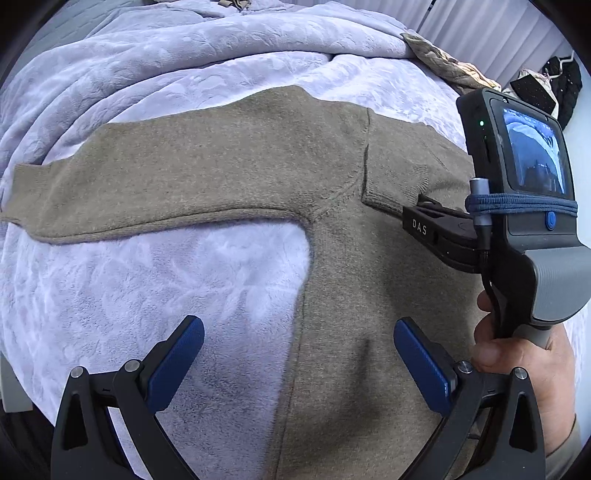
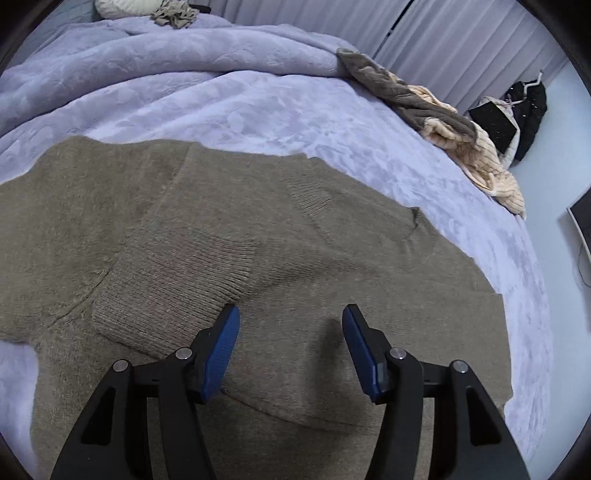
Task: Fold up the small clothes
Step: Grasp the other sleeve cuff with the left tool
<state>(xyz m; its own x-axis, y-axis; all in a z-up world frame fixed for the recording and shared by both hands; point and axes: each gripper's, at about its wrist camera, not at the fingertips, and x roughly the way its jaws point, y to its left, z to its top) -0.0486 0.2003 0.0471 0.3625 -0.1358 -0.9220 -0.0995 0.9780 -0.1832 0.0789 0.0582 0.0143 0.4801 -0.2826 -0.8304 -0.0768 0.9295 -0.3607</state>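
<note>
A taupe knit sweater (image 1: 229,173) lies flat on a lavender blanket (image 1: 155,295). One sleeve (image 1: 110,199) stretches out to the left. The other sleeve is folded across the body, and its ribbed cuff (image 2: 166,295) lies just left of my right gripper (image 2: 291,312). That gripper hovers open over the sweater's body with nothing between its blue pads. My left gripper (image 1: 298,328) is open too, straddling the sweater's side edge near the armpit, one pad over blanket and one over knit. The right gripper's housing (image 1: 535,177), held by a hand (image 1: 517,354), shows in the left wrist view.
A grey and cream striped garment (image 2: 461,140) lies crumpled at the bed's right edge. Another crumpled piece (image 2: 173,14) sits at the far end of the bed. Dark clothes (image 2: 528,110) hang by the curtains. The bed drops off to the floor (image 2: 554,258) on the right.
</note>
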